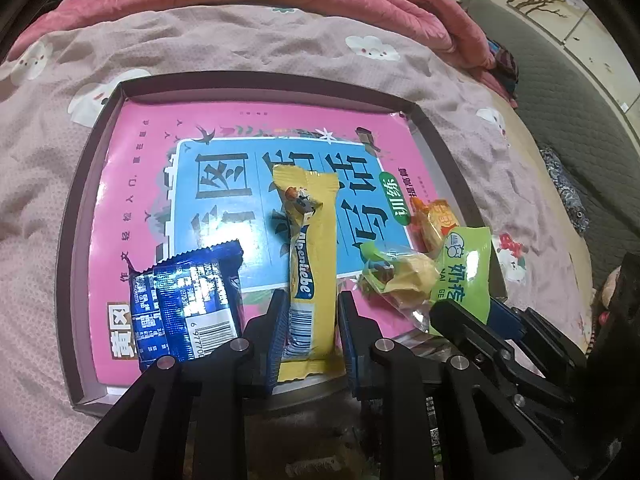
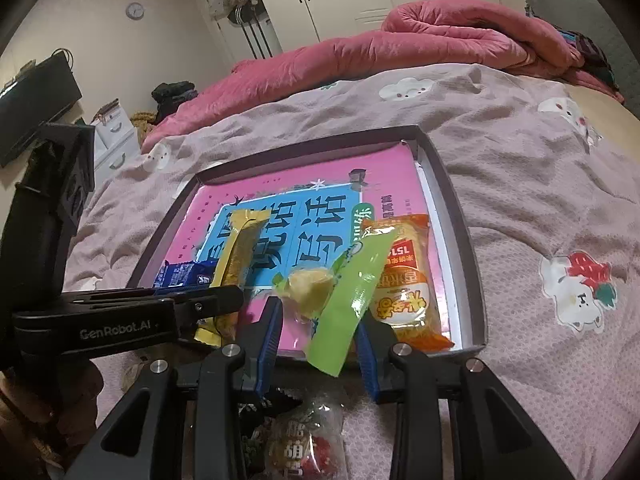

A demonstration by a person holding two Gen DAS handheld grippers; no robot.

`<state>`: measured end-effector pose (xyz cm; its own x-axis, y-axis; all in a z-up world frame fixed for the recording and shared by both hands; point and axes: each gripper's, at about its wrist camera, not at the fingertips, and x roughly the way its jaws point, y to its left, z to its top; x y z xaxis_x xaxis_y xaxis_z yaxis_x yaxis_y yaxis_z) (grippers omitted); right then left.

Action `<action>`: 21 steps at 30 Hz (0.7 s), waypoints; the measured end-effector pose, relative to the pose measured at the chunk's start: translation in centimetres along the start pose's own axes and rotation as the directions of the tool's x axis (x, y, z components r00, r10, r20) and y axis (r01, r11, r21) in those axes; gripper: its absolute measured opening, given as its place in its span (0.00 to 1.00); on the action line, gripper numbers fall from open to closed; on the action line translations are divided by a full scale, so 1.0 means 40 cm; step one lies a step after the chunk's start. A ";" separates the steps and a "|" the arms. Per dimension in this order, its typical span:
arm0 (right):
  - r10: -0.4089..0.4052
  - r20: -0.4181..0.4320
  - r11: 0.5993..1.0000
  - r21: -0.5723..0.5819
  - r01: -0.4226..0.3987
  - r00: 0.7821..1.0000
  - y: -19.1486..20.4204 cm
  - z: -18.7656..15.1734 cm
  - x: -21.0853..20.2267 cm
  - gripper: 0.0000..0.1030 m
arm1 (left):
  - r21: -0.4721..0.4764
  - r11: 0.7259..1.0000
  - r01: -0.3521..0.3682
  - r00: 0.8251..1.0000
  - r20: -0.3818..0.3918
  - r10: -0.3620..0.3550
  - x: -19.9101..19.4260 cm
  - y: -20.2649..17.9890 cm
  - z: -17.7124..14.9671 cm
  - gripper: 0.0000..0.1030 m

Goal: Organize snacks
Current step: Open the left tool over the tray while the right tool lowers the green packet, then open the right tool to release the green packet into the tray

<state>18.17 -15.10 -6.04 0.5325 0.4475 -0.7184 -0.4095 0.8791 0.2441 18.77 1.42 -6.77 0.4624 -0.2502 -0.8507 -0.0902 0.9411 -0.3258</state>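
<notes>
A shallow dark box (image 1: pixel 86 184) lies on the bed with a pink and blue book (image 1: pixel 132 168) as its floor. My left gripper (image 1: pixel 312 299) is shut on the lower end of a long yellow snack bar (image 1: pixel 308 236), which tilts up over the book. A blue snack packet (image 1: pixel 188 304) lies flat to its left. My right gripper (image 2: pixel 320 316) is shut on a green packet (image 2: pixel 352 296) with a pale yellow snack (image 2: pixel 310 286) in its clear part, held above the box's near right corner. An orange packet (image 2: pixel 400 280) lies under it.
The box (image 2: pixel 464 240) sits on a mauve bedspread (image 2: pixel 540 200) with a rolled pink quilt (image 2: pixel 440 36) behind it. A clear packet of red sweets (image 2: pixel 308 444) lies on the bed under the right gripper. The left gripper (image 2: pixel 216 300) crosses close to the right one's left side.
</notes>
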 end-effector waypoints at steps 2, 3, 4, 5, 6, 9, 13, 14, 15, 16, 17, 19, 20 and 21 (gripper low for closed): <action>-0.003 0.002 1.000 0.001 0.003 1.000 -0.002 -0.001 -0.004 0.35 | -0.003 1.000 0.000 1.000 0.000 0.000 -0.001 0.001 -0.001 0.25; -0.002 0.004 1.000 0.002 0.002 1.000 -0.004 -0.002 -0.006 0.35 | -0.004 1.000 0.001 1.000 0.000 -0.001 -0.001 0.001 -0.001 0.25; -0.003 0.004 1.000 0.004 0.003 1.000 -0.004 -0.002 -0.008 0.35 | -0.005 1.000 0.000 1.000 0.000 0.000 -0.002 0.002 -0.001 0.25; -0.003 0.004 1.000 0.006 0.003 1.000 -0.005 -0.002 -0.008 0.35 | -0.006 1.000 -0.001 1.000 0.001 0.001 -0.003 0.002 -0.002 0.25; -0.006 0.004 1.000 0.008 0.006 1.000 -0.005 -0.002 -0.009 0.35 | -0.007 1.000 -0.001 1.000 0.002 0.001 -0.005 0.003 -0.001 0.25; -0.005 0.009 1.000 0.013 0.005 1.000 -0.007 -0.001 -0.014 0.35 | -0.010 1.000 -0.002 1.000 0.009 0.002 -0.013 0.005 -0.001 0.25; 0.008 0.016 1.000 0.029 -0.008 1.000 -0.015 0.000 -0.022 0.35 | -0.012 1.000 -0.003 1.000 0.015 0.003 -0.023 0.006 0.001 0.27; 0.010 0.017 0.999 0.034 -0.011 1.000 -0.016 0.000 -0.023 0.35 | -0.013 1.000 -0.004 1.000 0.016 0.004 -0.025 0.006 0.002 0.27; 0.013 0.018 0.999 0.037 -0.014 1.000 -0.018 0.001 -0.024 0.35 | -0.014 1.000 -0.004 1.000 0.017 0.005 -0.028 0.006 0.001 0.28; 0.014 0.021 0.999 0.039 -0.015 1.000 -0.018 0.001 -0.027 0.35 | -0.014 1.000 -0.006 1.000 0.019 0.006 -0.031 0.006 0.001 0.28; 0.016 0.024 0.999 0.040 -0.017 1.000 -0.018 0.001 -0.029 0.35 | -0.013 1.000 -0.008 1.000 0.021 0.008 -0.034 0.005 0.001 0.28; 0.019 0.027 0.999 0.044 -0.020 0.999 -0.019 0.003 -0.031 0.35 | -0.013 1.000 -0.012 1.000 0.024 0.012 -0.041 0.005 -0.003 0.29; 0.022 0.030 0.999 0.046 -0.023 0.999 -0.019 0.003 -0.033 0.35 | -0.014 1.000 -0.012 1.000 0.025 0.012 -0.044 0.006 -0.006 0.30; 0.024 0.030 0.999 0.048 -0.026 0.999 -0.019 0.004 -0.034 0.35 | -0.017 1.000 -0.009 1.000 0.025 0.010 -0.047 0.007 -0.008 0.31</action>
<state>17.89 -16.36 -5.17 0.5441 0.4734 -0.6927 -0.3870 0.8741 0.2935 17.59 2.08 -5.37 0.4837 -0.2354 -0.8430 -0.1094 0.9393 -0.3251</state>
